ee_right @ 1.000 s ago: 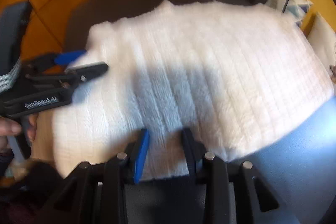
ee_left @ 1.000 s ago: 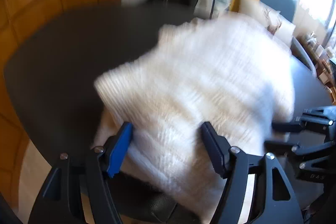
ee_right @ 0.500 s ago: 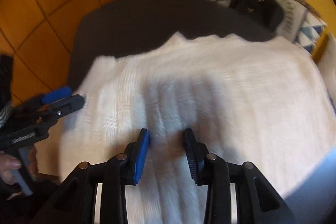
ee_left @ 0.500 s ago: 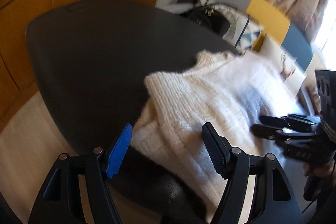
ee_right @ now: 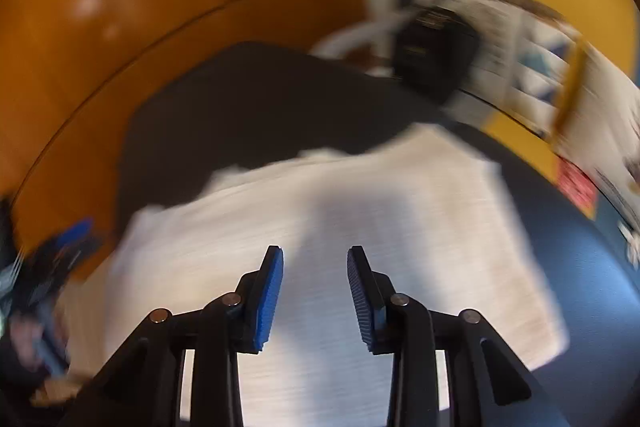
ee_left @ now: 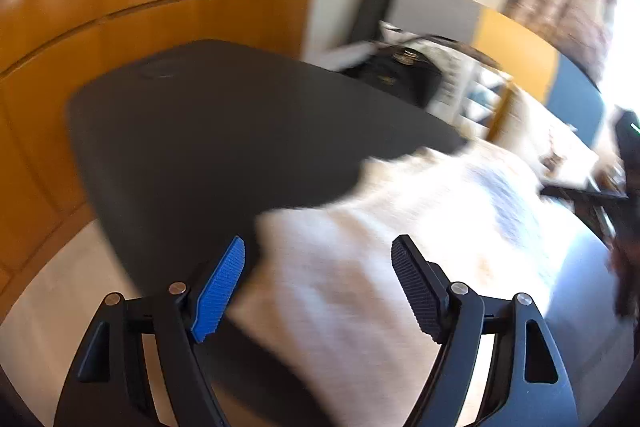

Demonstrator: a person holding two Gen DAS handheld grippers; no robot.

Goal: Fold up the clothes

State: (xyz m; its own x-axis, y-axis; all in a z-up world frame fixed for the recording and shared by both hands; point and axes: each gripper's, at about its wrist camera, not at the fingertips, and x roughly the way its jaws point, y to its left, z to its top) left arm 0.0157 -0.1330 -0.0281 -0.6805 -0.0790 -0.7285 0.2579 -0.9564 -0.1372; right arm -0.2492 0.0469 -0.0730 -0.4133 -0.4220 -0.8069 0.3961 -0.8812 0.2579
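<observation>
Right now the white knitted sweater (ee_left: 400, 227) lies flat on the dark table (ee_left: 208, 147), spread toward its near edge and right side, with the far left corner of the table bare. The left gripper (ee_left: 318, 291) hangs over the sweater's near left corner; its jaws are opening, spread wide, with nothing pinched between them. The right gripper (ee_right: 315, 297) hovers above the middle of the sweater (ee_right: 360, 227), jaws closing yet apart, the pads clear of the knit. Beyond the far edge sits a black bag (ee_left: 396, 75), blurred.
</observation>
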